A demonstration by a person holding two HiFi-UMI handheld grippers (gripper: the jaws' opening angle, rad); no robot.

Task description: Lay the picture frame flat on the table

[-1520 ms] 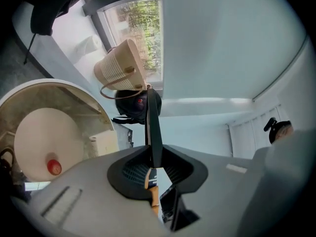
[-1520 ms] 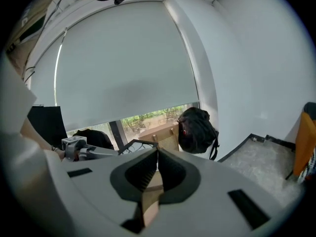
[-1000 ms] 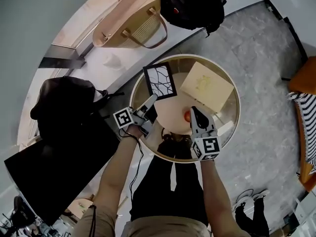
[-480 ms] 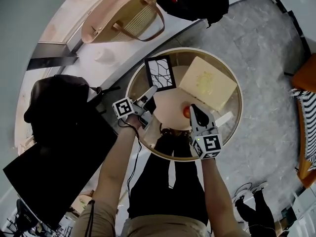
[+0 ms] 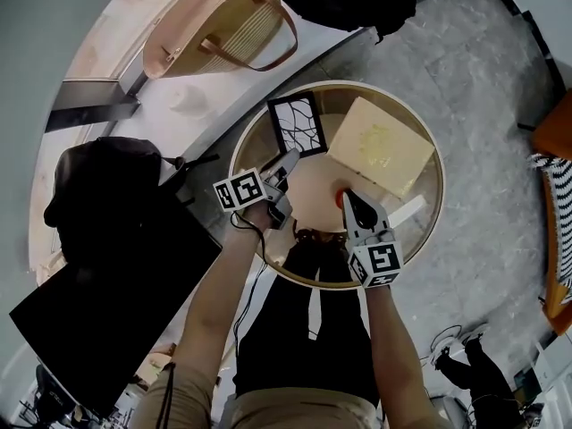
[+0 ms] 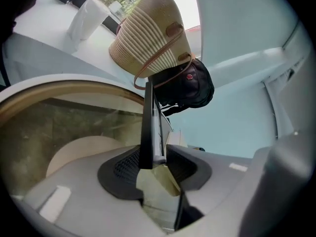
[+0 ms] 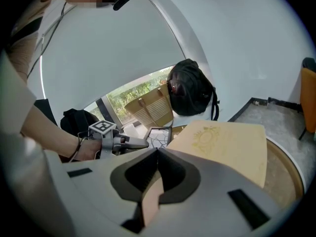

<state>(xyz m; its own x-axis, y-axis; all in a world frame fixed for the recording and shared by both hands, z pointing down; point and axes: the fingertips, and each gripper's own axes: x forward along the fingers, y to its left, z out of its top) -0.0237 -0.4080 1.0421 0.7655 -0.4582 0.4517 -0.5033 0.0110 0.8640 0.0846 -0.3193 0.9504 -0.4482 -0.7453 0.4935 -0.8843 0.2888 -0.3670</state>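
left gripper (image 6: 158, 158) jaws opening, picture frame (image 6: 147, 127) edge-on between them (pads look just clear of it), over round table (image 5: 429, 231); right gripper (image 7: 157, 153) jaws pressed together, empty

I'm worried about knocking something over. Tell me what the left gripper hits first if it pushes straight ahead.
The picture frame: it stands edge-on between the opening tongs of the left gripper, so it would likely be pushed at once.

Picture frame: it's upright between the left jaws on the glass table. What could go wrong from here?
The jaws of the left gripper are opening with the picture frame upright between them; unsupported, it may topple and slap the glass table. It could also fall against the tan box beside it.
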